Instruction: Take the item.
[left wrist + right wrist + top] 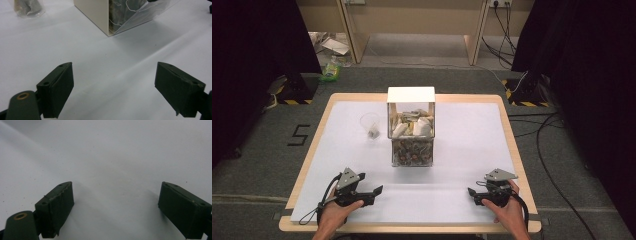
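Observation:
A box (411, 125) with a white top and a clear front stands at the table's middle, full of white and mixed small pieces. Just left of it a clear cup (371, 125) holds a small pale lump. My left gripper (376, 194) rests near the front left edge, open, its jaws pointing right with nothing between them. My right gripper (472, 195) rests near the front right, open and empty, pointing left. In the left gripper view the wide-apart jaws (113, 82) face the box's cream wall (95, 12) and the cup (27, 7). The right gripper (116, 205) looks onto bare sheet.
A white sheet (462, 150) covers the wooden table (507, 107). A clear plastic flap (142, 13) leans out from the box front. Beyond the table lie grey floor, cables (547, 145) at the right and black stands at both far corners.

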`<action>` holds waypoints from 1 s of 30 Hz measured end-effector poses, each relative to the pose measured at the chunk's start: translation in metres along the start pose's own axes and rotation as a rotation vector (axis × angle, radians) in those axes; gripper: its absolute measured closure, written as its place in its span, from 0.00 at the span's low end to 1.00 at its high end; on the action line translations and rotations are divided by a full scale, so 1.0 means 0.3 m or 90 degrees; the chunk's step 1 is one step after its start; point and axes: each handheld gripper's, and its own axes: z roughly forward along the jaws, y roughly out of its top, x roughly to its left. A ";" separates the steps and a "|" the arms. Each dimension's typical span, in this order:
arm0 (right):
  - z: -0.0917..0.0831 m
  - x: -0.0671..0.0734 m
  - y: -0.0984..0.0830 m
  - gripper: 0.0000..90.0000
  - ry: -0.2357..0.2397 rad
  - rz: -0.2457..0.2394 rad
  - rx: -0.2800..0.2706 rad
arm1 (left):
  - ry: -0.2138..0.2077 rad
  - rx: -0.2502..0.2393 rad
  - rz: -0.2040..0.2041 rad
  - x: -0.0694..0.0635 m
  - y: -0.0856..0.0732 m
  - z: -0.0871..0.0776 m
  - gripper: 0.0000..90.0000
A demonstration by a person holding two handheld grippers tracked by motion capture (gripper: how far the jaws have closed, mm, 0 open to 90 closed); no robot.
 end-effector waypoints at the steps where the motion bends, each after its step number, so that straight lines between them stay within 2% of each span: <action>1: 0.000 0.000 0.000 0.15 0.000 0.000 0.000 | 0.001 0.000 0.002 -0.002 -0.002 0.000 0.17; 15: 0.000 0.000 0.000 0.15 0.000 0.000 0.000 | -0.007 0.017 0.010 -0.023 -0.034 0.005 0.17; 30: 0.000 0.000 0.000 0.15 -0.001 0.000 0.000 | -0.008 0.020 0.036 -0.070 -0.055 -0.007 0.17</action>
